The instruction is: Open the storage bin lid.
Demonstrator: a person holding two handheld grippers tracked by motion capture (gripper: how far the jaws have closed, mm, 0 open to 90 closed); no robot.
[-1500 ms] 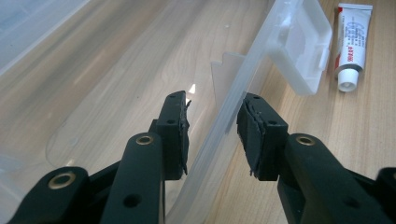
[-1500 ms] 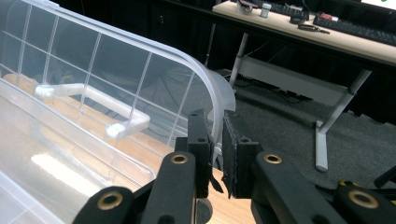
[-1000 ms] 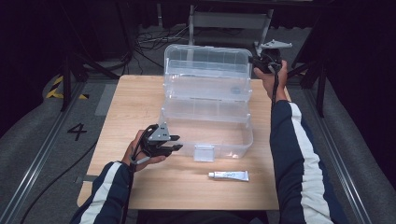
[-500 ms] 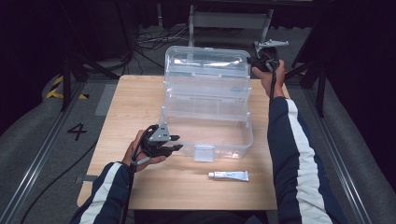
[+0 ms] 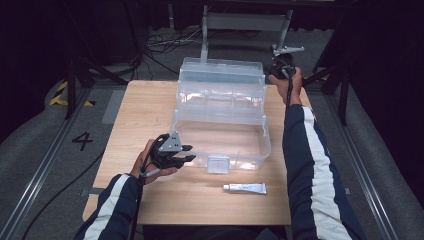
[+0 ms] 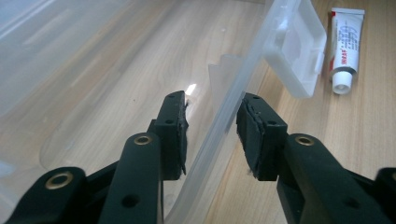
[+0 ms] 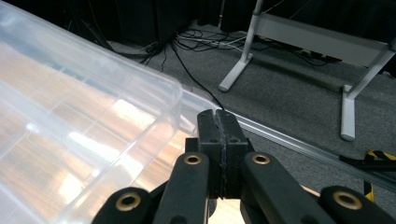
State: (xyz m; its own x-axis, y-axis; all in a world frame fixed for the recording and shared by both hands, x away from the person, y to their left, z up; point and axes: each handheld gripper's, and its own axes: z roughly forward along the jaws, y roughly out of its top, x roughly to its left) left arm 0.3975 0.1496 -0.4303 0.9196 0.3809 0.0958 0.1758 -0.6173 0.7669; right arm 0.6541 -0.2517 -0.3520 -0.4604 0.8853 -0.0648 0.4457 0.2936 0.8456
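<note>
Table (image 5: pixel 150 115) first: it carries the clear box (image 5: pixel 220 100), which stands open in the middle with its tiers stepped back and its lid raised at the far end. The work looks like moving that lid and the tiers while the base is held steady.

The left tool (image 5: pixel 186 154) sits at the box's near left corner. Its jaws stand partly apart, one on each side of the base wall, and the pads do not seem to clamp it. To hold the base well, they should close squarely on the wall and low on it, so that the thin plastic does not bend or slip out.

The right tool (image 5: pixel 275 70) is at the box's far right corner, just beside the lid. Its jaws have just been closing and now meet with nothing between them. Closed like this it can only push, so it should probably press flat on the lid's edge near the corner and move slowly, letting the tiers fold together evenly.

The latch flap (image 5: pixel 218 164) hangs on the box's front wall and should stay clear of the rim. A small tube (image 5: pixel 245 188) lies just in front of the box, apart from both tools.
</note>
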